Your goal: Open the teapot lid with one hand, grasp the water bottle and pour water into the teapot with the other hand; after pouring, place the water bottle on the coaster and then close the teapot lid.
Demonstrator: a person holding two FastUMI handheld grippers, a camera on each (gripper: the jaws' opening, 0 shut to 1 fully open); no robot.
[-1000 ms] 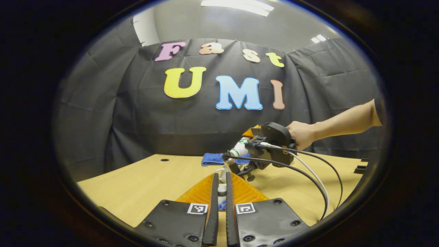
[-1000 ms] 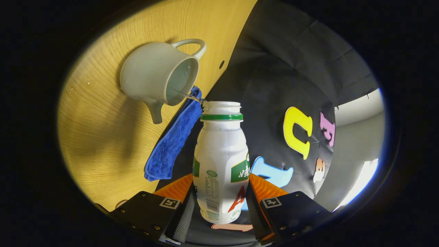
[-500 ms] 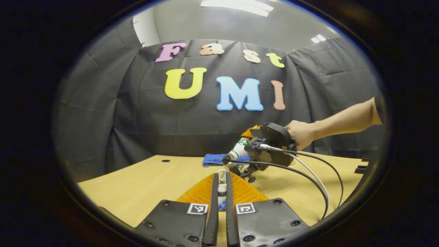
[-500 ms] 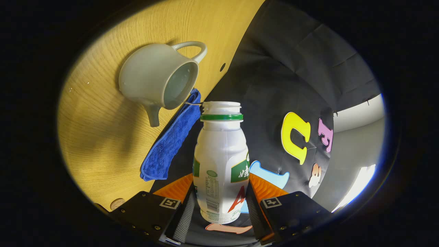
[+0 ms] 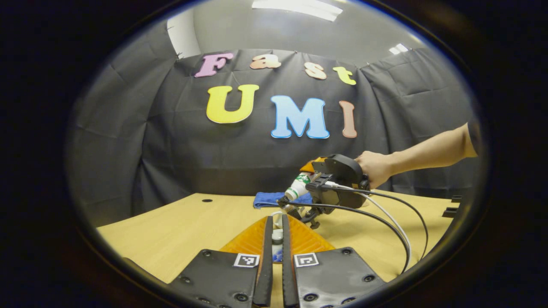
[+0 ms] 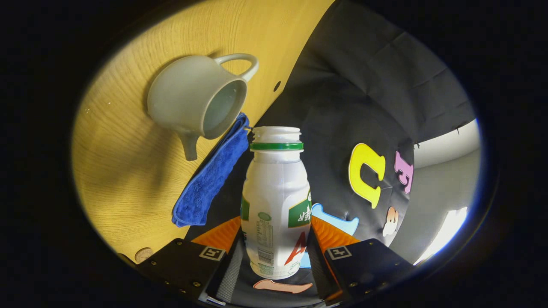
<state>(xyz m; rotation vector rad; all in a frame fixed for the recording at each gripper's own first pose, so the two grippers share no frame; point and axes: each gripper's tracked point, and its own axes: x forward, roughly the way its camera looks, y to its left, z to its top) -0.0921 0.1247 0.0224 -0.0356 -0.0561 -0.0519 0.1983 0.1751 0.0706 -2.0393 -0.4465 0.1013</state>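
In the right gripper view the white water bottle (image 6: 275, 201), with a green neck ring and no cap, stands between my right gripper's (image 6: 276, 239) fingers, which are shut on its body. Its mouth lies close to the rim of the open white teapot (image 6: 195, 100), and no stream runs between them. My left gripper (image 5: 277, 220) is shut on a small white piece, the teapot lid (image 5: 277, 236), held above the table. Past it, the left gripper view shows the right gripper (image 5: 336, 188) tilting the bottle (image 5: 296, 189) over the teapot (image 5: 277, 217), which the fingers mostly hide.
A folded blue cloth (image 6: 209, 179) lies on the wooden table (image 6: 128, 171) beside the teapot, toward the booth wall. A small round coaster (image 6: 143, 255) peeks out at the table's edge. A person's hand (image 5: 376, 167) holds the right gripper, and cables (image 5: 385, 218) trail from it.
The thin stream from the bottle into the teapot has stopped. The right gripper has tipped the bottle back a little and drawn slightly away. The left gripper has stayed still.
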